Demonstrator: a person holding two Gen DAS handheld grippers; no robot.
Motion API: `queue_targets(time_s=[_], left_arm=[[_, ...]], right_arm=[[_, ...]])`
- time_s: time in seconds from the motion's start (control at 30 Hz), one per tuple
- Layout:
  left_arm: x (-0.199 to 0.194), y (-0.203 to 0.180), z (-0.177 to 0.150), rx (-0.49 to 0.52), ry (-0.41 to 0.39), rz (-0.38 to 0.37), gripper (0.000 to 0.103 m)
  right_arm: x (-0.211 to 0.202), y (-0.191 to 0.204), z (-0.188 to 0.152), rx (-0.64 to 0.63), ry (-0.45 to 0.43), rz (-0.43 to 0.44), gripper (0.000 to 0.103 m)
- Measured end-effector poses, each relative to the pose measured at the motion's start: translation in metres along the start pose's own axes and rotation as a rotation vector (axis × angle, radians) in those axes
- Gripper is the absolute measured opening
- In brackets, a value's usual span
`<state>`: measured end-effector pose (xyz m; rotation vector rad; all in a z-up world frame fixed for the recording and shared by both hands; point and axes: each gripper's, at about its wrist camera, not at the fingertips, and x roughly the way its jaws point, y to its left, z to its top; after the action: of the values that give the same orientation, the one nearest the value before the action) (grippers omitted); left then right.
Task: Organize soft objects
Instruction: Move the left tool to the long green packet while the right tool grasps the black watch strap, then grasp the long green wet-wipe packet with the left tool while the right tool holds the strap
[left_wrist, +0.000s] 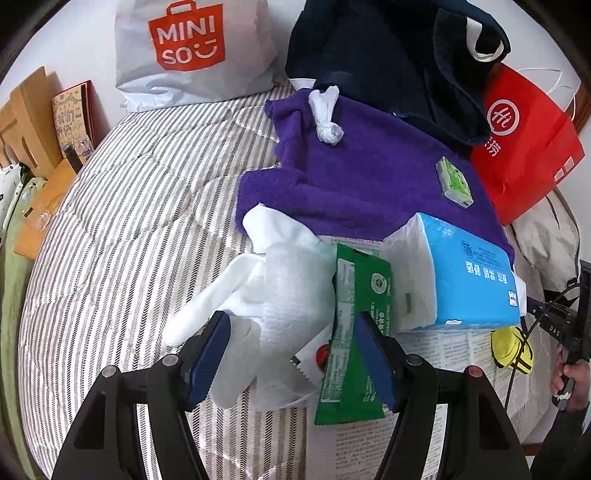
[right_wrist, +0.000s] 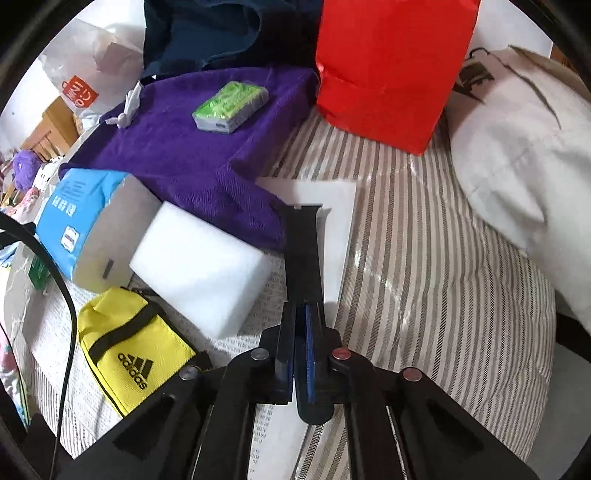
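The left gripper (left_wrist: 292, 319) is sitting low in the centre of the left wrist view with its 2 blue-padded fingers (left_wrist: 207, 354) spread wide. It is straddling a crumpled white cloth (left_wrist: 280, 295), soft and quilted-looking, and the edge of a glossy green packet (left_wrist: 354, 332), without pressing on either. Above them a fuzzy purple towel (left_wrist: 369, 177) is lying rumpled across the middle of the frame. It is carrying a knotted white rag (left_wrist: 327, 114) near its upper edge and a small green tissue packet (left_wrist: 454, 181) toward the right. A blue plastic-wrapped tissue pack (left_wrist: 469, 273) is resting at the right, touching the towel's lower edge. Everything is lying on a grey-and-white striped bedcover (left_wrist: 129, 221).

In the right wrist view the right gripper (right_wrist: 300, 306) is sitting at lower centre, its jaws pressed together and pinching the near end of a flat black strap (right_wrist: 303, 251). The strap is running upward over a white sheet (right_wrist: 340, 206). Just left of it a smooth white foam block (right_wrist: 203, 266) is lying tilted, with a yellow fabric pouch (right_wrist: 129, 343) below it at lower left. A shiny red bag (right_wrist: 384, 66) is standing at the top.
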<state>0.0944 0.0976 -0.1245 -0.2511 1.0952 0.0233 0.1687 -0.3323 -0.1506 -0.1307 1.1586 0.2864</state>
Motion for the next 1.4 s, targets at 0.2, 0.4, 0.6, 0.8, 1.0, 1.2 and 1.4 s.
queue_targets(time_s=[0.2,0.4,0.6,0.8,1.0,1.2,1.4], left_arm=[[0.004,0.003,0.0,-0.013,0.01,-0.002,0.067],[0.003,0.004,0.0,-0.011,0.014,-0.004,0.067],[0.004,0.007,0.0,-0.016,0.017,-0.004,0.067],[0.004,0.01,-0.001,-0.019,0.019,-0.004,0.067],[0.004,0.014,-0.001,-0.03,0.015,0.0,0.067],[0.002,0.017,-0.003,-0.019,0.009,-0.003,0.067],[0.0,0.011,-0.003,0.048,-0.025,-0.003,0.082]], right_arm=[[0.009,0.001,0.008,-0.032,0.01,-0.057,0.042],[0.016,-0.001,0.01,-0.003,0.0,-0.018,0.039],[0.005,-0.02,0.009,0.081,0.002,-0.011,0.007],[0.007,-0.023,0.006,0.106,-0.005,-0.008,0.004],[-0.006,-0.026,0.01,0.131,-0.061,0.0,0.003],[-0.026,-0.026,0.016,0.153,-0.092,0.005,0.003],[-0.035,-0.011,0.012,0.15,-0.097,0.035,0.003]])
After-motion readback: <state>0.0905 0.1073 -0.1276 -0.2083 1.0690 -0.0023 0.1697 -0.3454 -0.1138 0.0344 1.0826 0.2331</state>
